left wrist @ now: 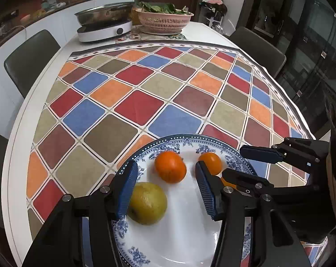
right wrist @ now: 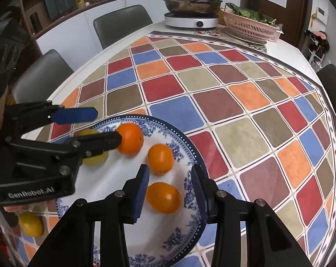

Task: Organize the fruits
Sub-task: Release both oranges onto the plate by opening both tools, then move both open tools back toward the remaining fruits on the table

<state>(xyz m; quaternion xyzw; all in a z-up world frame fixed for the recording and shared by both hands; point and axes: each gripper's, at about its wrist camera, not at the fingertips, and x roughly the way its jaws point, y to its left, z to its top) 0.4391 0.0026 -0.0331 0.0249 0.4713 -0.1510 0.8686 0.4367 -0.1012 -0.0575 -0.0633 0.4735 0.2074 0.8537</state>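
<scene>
A: Where do the fruits lie?

B: On the blue-patterned plate (right wrist: 190, 149), near edge of the table: three oranges and a yellow-green fruit (left wrist: 147, 202). Another yellow fruit (right wrist: 31, 223) sits off the plate, near left.

A: State of the tongs?

B: Both released. The left gripper (left wrist: 165, 191) straddles bare plate; an orange (left wrist: 170, 166) lies just beyond its tips. The right gripper (right wrist: 170, 189) has the nearest orange (right wrist: 164, 197) between its pads, seemingly unpressed.

A: Good practice here?

B: Probably lift straight up, avoiding nudges that roll the fruit.
</scene>
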